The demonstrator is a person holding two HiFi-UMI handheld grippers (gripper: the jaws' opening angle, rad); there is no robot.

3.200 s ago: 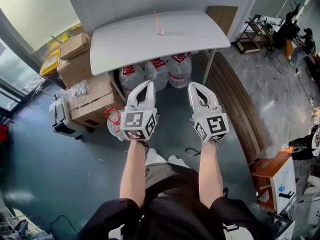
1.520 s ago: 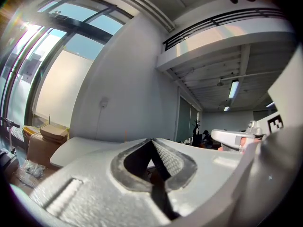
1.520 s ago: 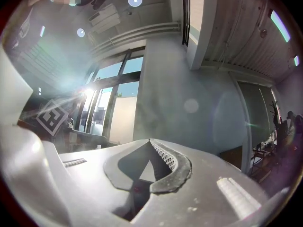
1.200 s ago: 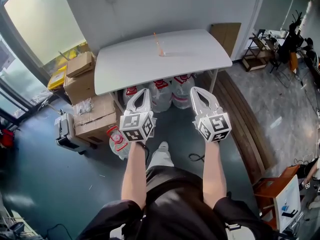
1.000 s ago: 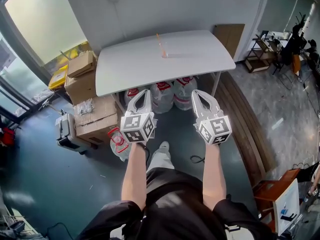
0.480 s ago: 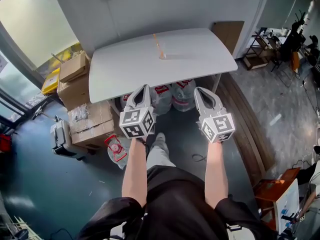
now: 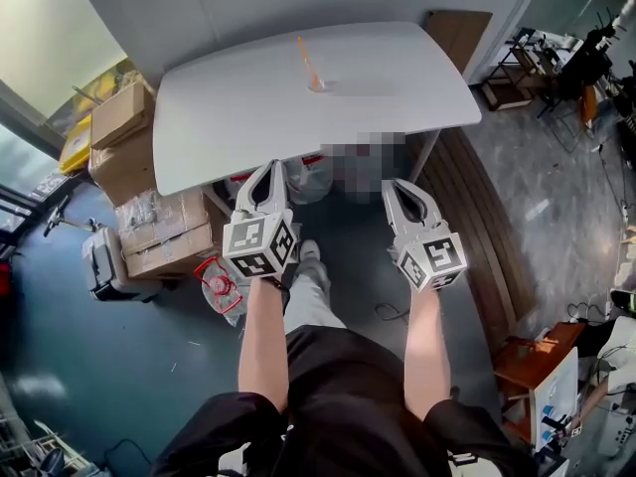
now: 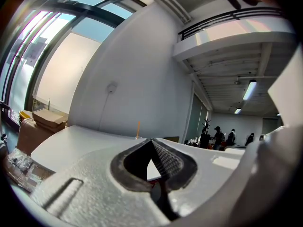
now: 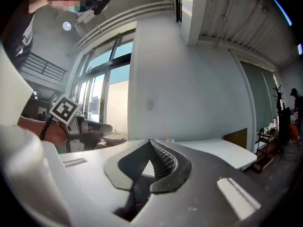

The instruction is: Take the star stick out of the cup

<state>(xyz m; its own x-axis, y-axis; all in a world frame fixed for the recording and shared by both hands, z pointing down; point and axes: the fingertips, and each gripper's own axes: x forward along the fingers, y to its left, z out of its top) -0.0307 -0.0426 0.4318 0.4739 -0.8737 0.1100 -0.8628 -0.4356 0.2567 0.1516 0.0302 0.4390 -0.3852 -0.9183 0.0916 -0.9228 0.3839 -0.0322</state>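
A small clear cup (image 7: 317, 83) stands near the far middle of the white table (image 7: 229, 117), with a thin orange stick (image 7: 303, 58) leaning out of it. Its top is too small to make out. Both grippers hang in front of the table's near edge, well short of the cup. My left gripper (image 7: 267, 169) is shut and empty, and so is my right gripper (image 7: 396, 189). In the left gripper view the stick (image 8: 138, 128) rises beyond the shut jaws. The right gripper view shows the cup (image 9: 169, 139) and stick (image 9: 164, 128) far ahead on the table.
Cardboard boxes (image 7: 117, 117) are stacked on the floor left of the table, with more (image 7: 164, 237) below. Wooden boards (image 7: 477, 217) lie along the floor at right. An orange cabinet (image 7: 525, 358) stands at lower right. People (image 8: 222, 136) stand far off.
The view has drawn closer to the table, whose near edge now lies just ahead of the gripper tips. Both grippers stay shut and side by side.
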